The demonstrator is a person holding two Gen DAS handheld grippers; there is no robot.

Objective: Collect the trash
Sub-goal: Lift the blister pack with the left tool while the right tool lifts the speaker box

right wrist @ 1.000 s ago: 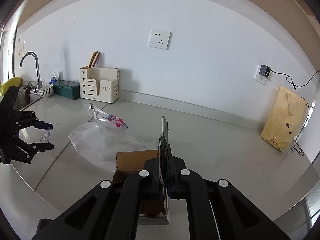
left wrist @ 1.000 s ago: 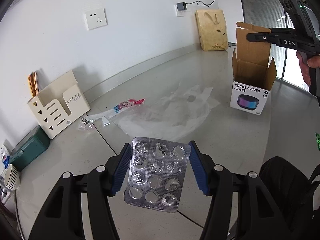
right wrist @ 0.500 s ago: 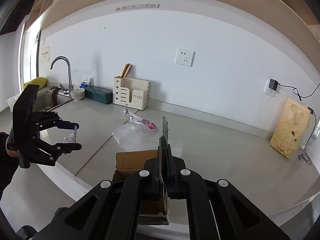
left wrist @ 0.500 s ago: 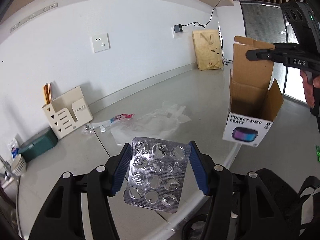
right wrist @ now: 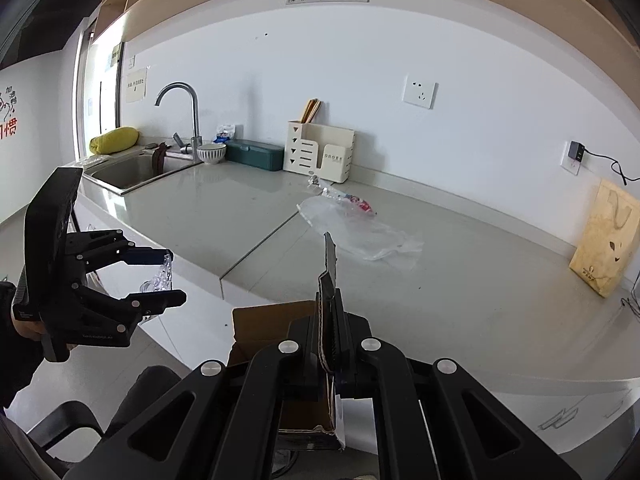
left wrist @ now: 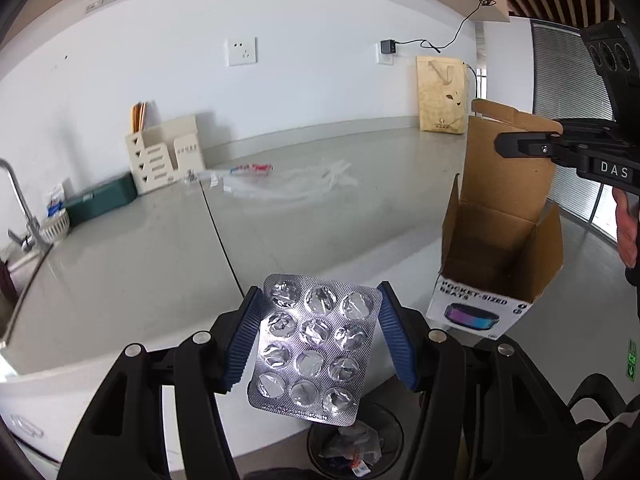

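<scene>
The left gripper point(left wrist: 320, 336) is clenching an emptied foil blister pack point(left wrist: 314, 350) between its blue pads point(left wrist: 242, 342), holding it out past the counter point(left wrist: 320, 208) edge, above a bin point(left wrist: 354, 446) showing at 6 o'clock. At 3 o'clock in that view, the right gripper point(left wrist: 528, 146), lettered "DAS", is pinching the tall back flap of an open cardboard box point(left wrist: 500, 240), which is hanging in the air with its mouth facing the camera. The box front is reading "POCKET-SIZED BEATS" above a picture of a small speaker. A hand point(left wrist: 626, 228) is showing at the right edge.

From the right wrist, the right gripper point(right wrist: 332, 320) is closed tight on the flap, the box point(right wrist: 272, 328) hanging below it, and the left gripper point(right wrist: 168, 280) is sitting at 9 o'clock with the pack point(right wrist: 162, 276) in its grip.

Lying on the counter are a clear plastic bag point(right wrist: 360, 232) and a red-and-blue wrapper point(right wrist: 356, 202). At 12 o'clock by the wall are standing a cream holder point(right wrist: 320, 152) with small lettering too blurred to read, a green case point(right wrist: 254, 154), a bowl point(right wrist: 211, 154) and a tap point(right wrist: 184, 116). A paper bag point(right wrist: 604, 236) is leaning at 3 o'clock.
</scene>
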